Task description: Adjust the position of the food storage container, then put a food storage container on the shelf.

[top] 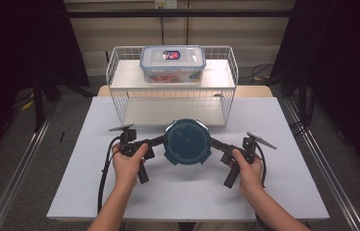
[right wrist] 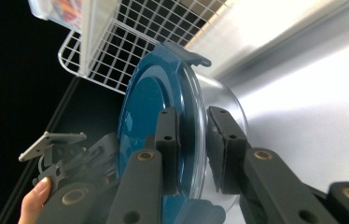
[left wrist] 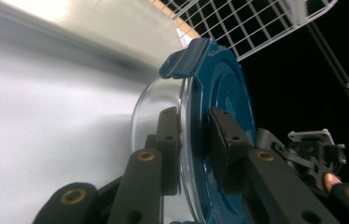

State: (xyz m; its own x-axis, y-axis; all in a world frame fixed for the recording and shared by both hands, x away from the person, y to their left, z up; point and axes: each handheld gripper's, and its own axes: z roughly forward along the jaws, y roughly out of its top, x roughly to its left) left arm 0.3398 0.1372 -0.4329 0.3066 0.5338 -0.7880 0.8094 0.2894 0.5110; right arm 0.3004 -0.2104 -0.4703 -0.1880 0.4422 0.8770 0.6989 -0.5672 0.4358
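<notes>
Gripping from both sides, the left gripper (top: 155,141) and the right gripper (top: 217,145) each pinch the rim of a round clear glass container with a dark blue lid (top: 187,142), which sits at the middle of the white desk (top: 86,183), just in front of a white wire rack (top: 173,96). In the left gripper view the left gripper (left wrist: 195,140) has one jaw on the glass side and the other on the blue lid of the container (left wrist: 219,93), closed firmly on its edge. The right gripper view shows the same hold mirrored: the right gripper (right wrist: 192,142) is clamped across the rim of the container (right wrist: 149,102), with the lid's latch tab standing out near the rack (right wrist: 130,42). The person's left hand (top: 127,161) and right hand (top: 249,168) hold the grippers' handles. On the rack's upper shelf rests a clear rectangular plastic box with a blue-edged lid (top: 172,62), well apart from the round container.
</notes>
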